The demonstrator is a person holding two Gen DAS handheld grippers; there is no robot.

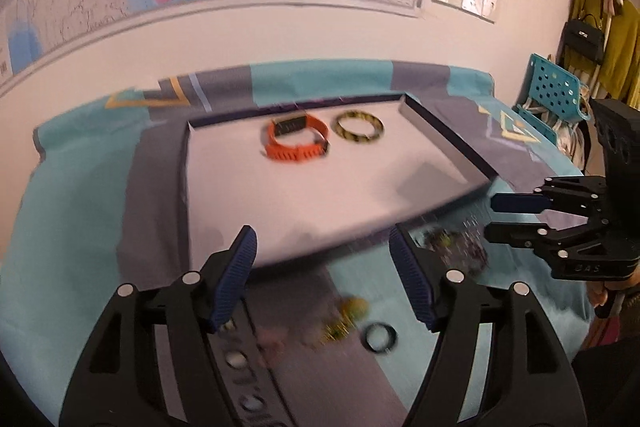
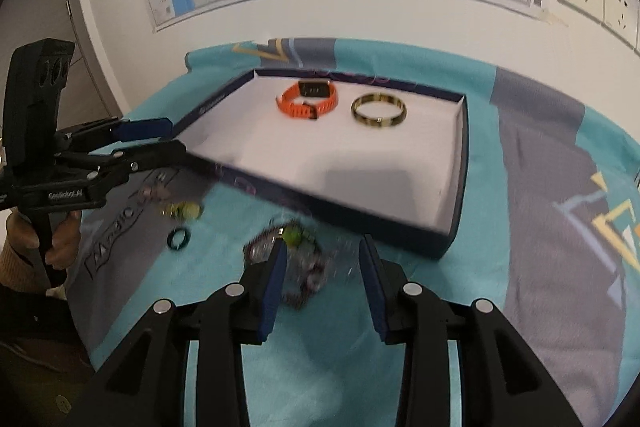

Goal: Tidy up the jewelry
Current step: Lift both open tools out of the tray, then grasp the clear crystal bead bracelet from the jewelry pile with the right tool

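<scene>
From the left wrist, my left tool (image 1: 322, 267) hangs with its fingers spread wide and nothing between them, over the near edge of the shallow box tray (image 1: 452, 143) on the teal cloth (image 1: 80, 211). Inside the tray lie the orange watch (image 1: 296, 141) and, just beside it, the yellow-and-black bangle (image 1: 359, 128). Below my fingers, on the cloth, I make out a small black ring (image 1: 379, 337) and a blurred yellow-green piece (image 1: 346, 315). My right tool (image 1: 516, 215) shows at the right edge, partly spread and empty.

From the right wrist, my right tool (image 2: 322, 279) is partly spread and pinches nothing. It hovers over a tangled heap of beaded bracelets (image 2: 288, 259), which the left view shows only as a blur. This view also gives the tray's far wall and both stored pieces sharply, and my left tool (image 2: 160, 139) beside the tray's left corner, with the person's hand (image 2: 60, 239) on its grip.

I judge two pieces stored and the rest waiting outside the tray. The next move calls for lowering onto one loose piece, likely the ring or one bracelet, and separating it from the tangle before closing.
</scene>
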